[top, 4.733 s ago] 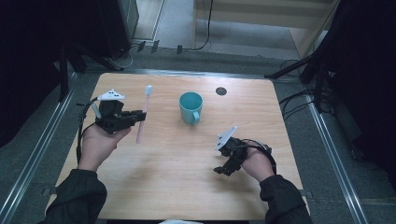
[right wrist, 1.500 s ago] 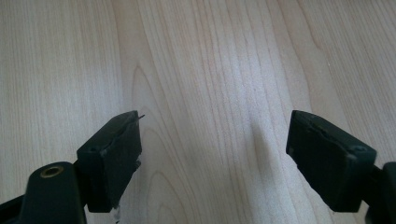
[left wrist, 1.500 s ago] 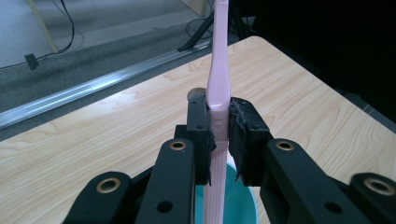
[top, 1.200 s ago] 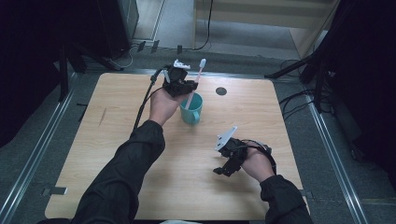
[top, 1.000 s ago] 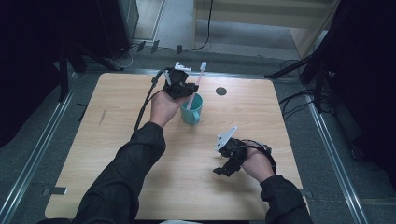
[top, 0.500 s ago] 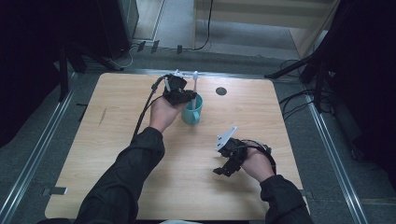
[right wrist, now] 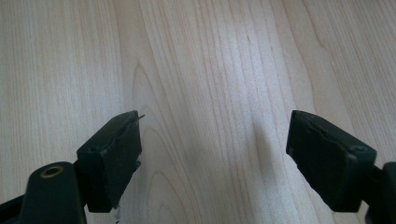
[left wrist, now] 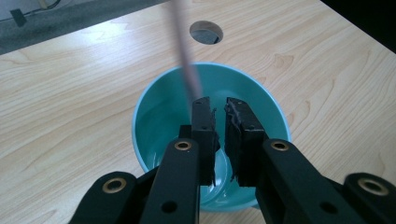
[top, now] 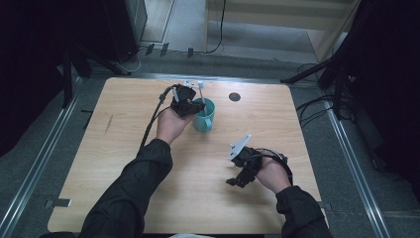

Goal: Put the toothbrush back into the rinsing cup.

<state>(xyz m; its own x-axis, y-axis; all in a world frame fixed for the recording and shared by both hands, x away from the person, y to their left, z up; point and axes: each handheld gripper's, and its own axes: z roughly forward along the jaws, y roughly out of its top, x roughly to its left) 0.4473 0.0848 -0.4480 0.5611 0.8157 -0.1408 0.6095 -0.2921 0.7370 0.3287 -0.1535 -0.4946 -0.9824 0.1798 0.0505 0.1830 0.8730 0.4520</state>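
A teal cup (top: 205, 120) stands on the wooden table (top: 114, 148), far of centre. My left gripper (top: 194, 105) hangs over its mouth, pointing down into it. In the left gripper view the jaws (left wrist: 220, 116) have just been closing and stand a narrow gap apart, with nothing seen between the pads. A pale toothbrush (left wrist: 187, 60), blurred, stands leaning in the cup (left wrist: 159, 116), and its lower part passes behind the left jaw's tip. In the high view its white handle (top: 201, 91) rises beside the gripper. My right gripper (top: 236, 179) rests wide open over bare wood (right wrist: 215, 149).
A round cable hole (top: 234, 96) lies in the tabletop just right of the cup, also near the cup's far side in the left gripper view (left wrist: 206, 32). A black cable (top: 151, 124) trails from the left gripper along the forearm. Metal rails (top: 39, 163) flank the table.
The left hand carried the toothbrush from the table's left side to the cup, then sank over the last second so the brush went down into the cup. The right hand kept still.
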